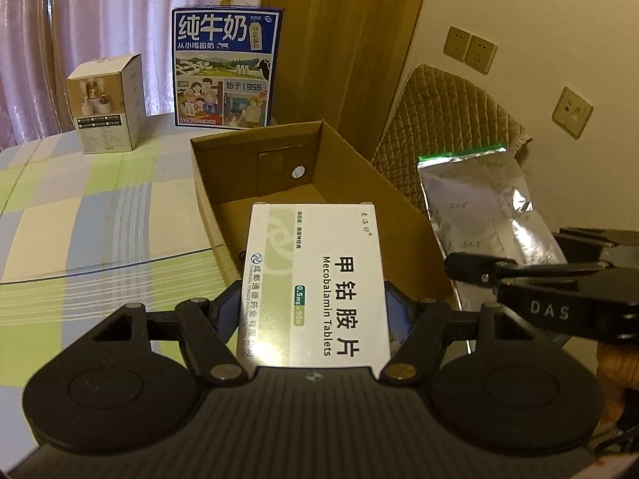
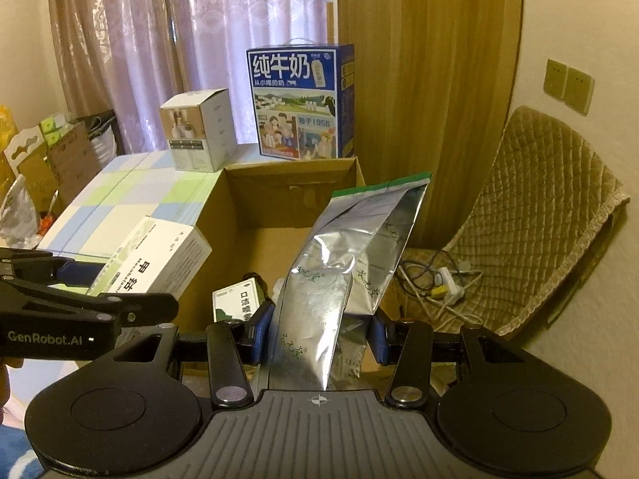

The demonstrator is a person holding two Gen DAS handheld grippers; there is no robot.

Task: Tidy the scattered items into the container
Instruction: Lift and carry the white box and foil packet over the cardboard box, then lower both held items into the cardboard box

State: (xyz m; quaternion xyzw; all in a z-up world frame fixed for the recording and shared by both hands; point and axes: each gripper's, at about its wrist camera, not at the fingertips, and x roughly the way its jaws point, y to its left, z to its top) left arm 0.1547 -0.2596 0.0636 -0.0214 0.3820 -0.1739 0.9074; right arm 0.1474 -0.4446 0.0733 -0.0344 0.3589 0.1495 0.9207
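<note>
The Mecobalamin tablet box (image 1: 317, 285) is clamped between the left gripper's (image 1: 315, 311) fingers above the open cardboard box (image 1: 359, 151). Beside it, the right gripper (image 2: 315, 331) pinches a silver foil pouch (image 2: 343, 263) over that box, which stands on the checked tablecloth (image 1: 80, 207).

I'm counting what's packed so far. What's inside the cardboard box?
In the cardboard box, one small green-and-white box lies on the floor. The foil pouch held over it hides the rest.

Black hand-held gripper (image 2: 315, 327), blue pads (image 2: 261, 325), silver screws, "GenRobot.AI" lettering
</note>
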